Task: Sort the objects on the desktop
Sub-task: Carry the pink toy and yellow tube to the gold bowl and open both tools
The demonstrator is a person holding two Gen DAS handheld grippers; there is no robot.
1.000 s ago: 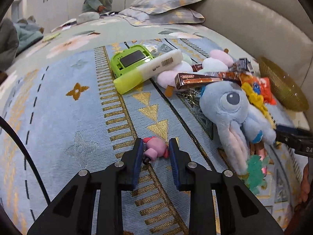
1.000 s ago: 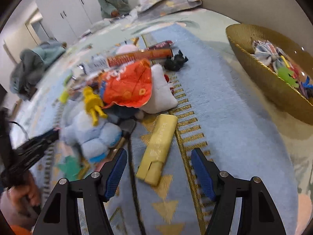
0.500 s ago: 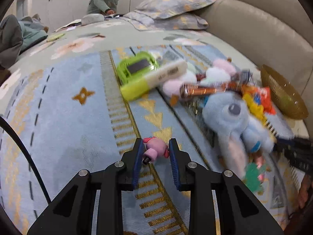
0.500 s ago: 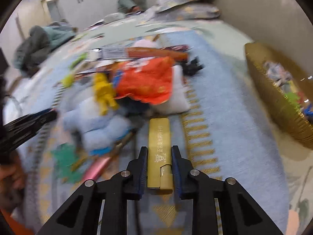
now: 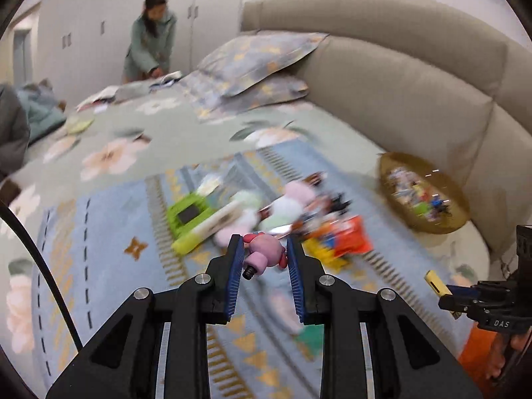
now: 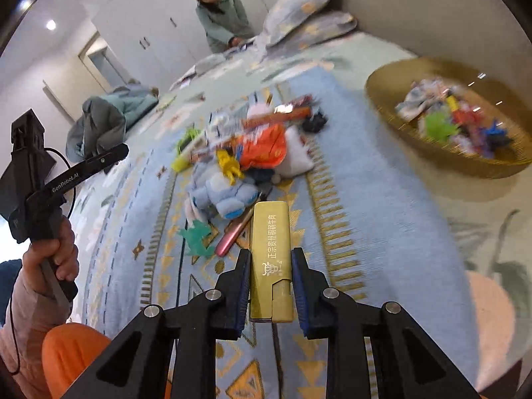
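Left gripper (image 5: 262, 259) clamps a pink toy (image 5: 266, 253), right gripper (image 6: 270, 287) a gold packet (image 6: 271, 259) — the gold basket (image 6: 442, 159) holds some; the pile (image 6: 246, 156) beside it remains.

a home bedroom: a wide bed (image 5: 199, 126) with patterned pillows (image 5: 259, 53) and a padded headboard (image 5: 415, 76) lies ahead of the tongs, white wardrobes (image 5: 99, 10) beyond it.
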